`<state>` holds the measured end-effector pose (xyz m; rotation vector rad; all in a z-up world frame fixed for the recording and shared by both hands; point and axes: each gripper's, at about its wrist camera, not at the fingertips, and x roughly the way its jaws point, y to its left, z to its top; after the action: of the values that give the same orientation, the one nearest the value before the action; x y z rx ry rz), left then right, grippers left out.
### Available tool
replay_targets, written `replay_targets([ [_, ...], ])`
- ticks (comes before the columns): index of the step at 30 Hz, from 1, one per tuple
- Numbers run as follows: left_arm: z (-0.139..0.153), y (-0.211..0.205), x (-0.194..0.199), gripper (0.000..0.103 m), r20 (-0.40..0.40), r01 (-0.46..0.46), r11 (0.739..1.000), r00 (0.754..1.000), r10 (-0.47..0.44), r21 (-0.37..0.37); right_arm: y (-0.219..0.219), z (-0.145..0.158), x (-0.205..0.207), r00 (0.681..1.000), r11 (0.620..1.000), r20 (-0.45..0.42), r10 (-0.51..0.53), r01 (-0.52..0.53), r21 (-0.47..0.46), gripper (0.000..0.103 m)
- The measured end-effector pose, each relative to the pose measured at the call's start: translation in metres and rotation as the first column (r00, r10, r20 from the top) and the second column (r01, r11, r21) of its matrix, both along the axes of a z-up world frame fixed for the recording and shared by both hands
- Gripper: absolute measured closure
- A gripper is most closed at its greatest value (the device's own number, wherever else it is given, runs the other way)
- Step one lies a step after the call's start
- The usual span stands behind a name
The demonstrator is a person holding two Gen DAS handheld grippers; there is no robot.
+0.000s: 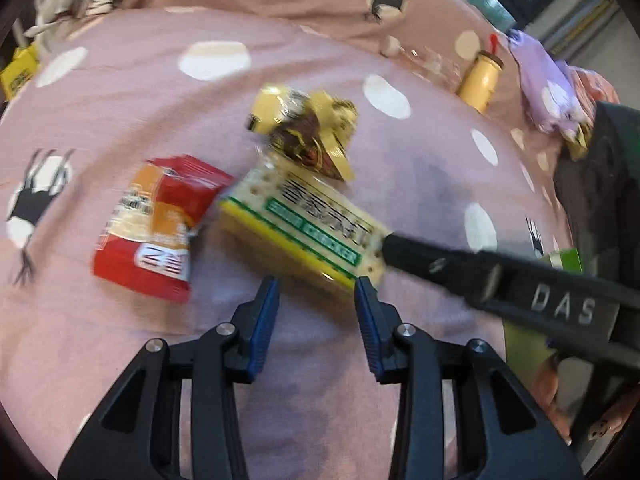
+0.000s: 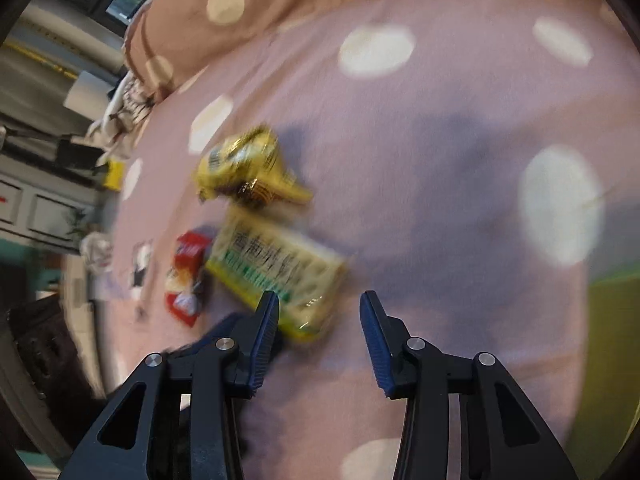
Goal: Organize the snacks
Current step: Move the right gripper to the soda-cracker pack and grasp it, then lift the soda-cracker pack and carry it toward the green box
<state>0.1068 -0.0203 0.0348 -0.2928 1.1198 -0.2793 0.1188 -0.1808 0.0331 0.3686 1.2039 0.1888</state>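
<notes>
Three snack packs lie together on the pink dotted bedspread (image 1: 120,92). A yellow and green cracker pack (image 1: 304,224) lies in the middle, also in the right wrist view (image 2: 276,272). A red and orange pack (image 1: 160,228) lies to its left, and shows in the right wrist view (image 2: 186,276). A crumpled yellow and brown bag (image 1: 308,132) lies behind it, also in the right wrist view (image 2: 248,168). My left gripper (image 1: 316,288) is open, just in front of the cracker pack. My right gripper (image 2: 318,300) is open beside the cracker pack; one of its fingers (image 1: 460,264) reaches in from the right, tip at the pack's end.
A yellow bottle (image 1: 482,78) and a purple pack (image 1: 548,84) lie at the back right of the bedspread. A green object (image 2: 612,340) sits at the right edge. A small yellow box (image 1: 18,72) is at the far left. Furniture stands beyond the bed (image 2: 40,208).
</notes>
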Motion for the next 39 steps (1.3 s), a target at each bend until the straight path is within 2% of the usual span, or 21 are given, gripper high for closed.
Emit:
replay_targets([
  [3, -0.001, 0.009, 0.005, 0.063, -0.009, -0.057, 0.998, 0.998, 0.057, -0.04, 0.001, 0.009, 0.007, 0.998, 1.0, 0.058, 0.028, -0.027, -0.014, 0.057],
  [7, -0.003, 0.016, 0.012, 0.062, -0.027, -0.136, 0.989, 0.99, 0.135, -0.059, 0.015, 0.006, 0.027, 0.992, 0.994, 0.069, 0.106, -0.107, 0.005, 0.057],
  [10, -0.013, 0.016, 0.015, 0.065, -0.06, -0.139, 0.988, 0.989, 0.135, -0.063, 0.032, -0.001, 0.038, 0.983, 0.985, 0.065, 0.171, -0.171, -0.002, 0.056],
  [12, -0.014, 0.019, 0.016, 0.066, -0.043, -0.144, 0.985, 0.989, 0.141, -0.097, 0.041, -0.009, 0.042, 0.979, 0.98, 0.05, 0.197, -0.196, -0.029, 0.056],
  [14, -0.014, 0.019, 0.016, 0.069, -0.037, -0.145, 0.984, 0.989, 0.142, -0.104, 0.047, -0.016, 0.043, 0.977, 0.978, 0.047, 0.21, -0.209, -0.014, 0.053],
  [22, 0.003, 0.004, -0.001, 0.079, 0.017, -0.097, 0.995, 0.995, 0.097, -0.018, 0.047, -0.011, 0.024, 0.969, 0.969, 0.008, 0.249, -0.249, 0.007, 0.053],
  [26, 0.02, -0.007, -0.015, 0.079, 0.059, -0.057, 0.998, 0.997, 0.057, -0.002, 0.044, 0.009, 0.001, 0.974, 0.975, 0.054, 0.22, -0.218, -0.044, 0.053],
  [32, 0.06, -0.029, -0.044, 0.079, 0.161, 0.03, 1.0, 0.986, -0.03, -0.001, 0.017, 0.052, -0.036, 0.979, 0.991, 0.15, 0.135, -0.129, -0.044, 0.053],
  [39, 0.095, -0.075, -0.072, 0.079, 0.257, 0.171, 0.985, 0.952, -0.165, 0.001, -0.032, 0.093, -0.083, 0.969, 0.999, 0.245, -0.025, 0.035, -0.036, 0.053],
])
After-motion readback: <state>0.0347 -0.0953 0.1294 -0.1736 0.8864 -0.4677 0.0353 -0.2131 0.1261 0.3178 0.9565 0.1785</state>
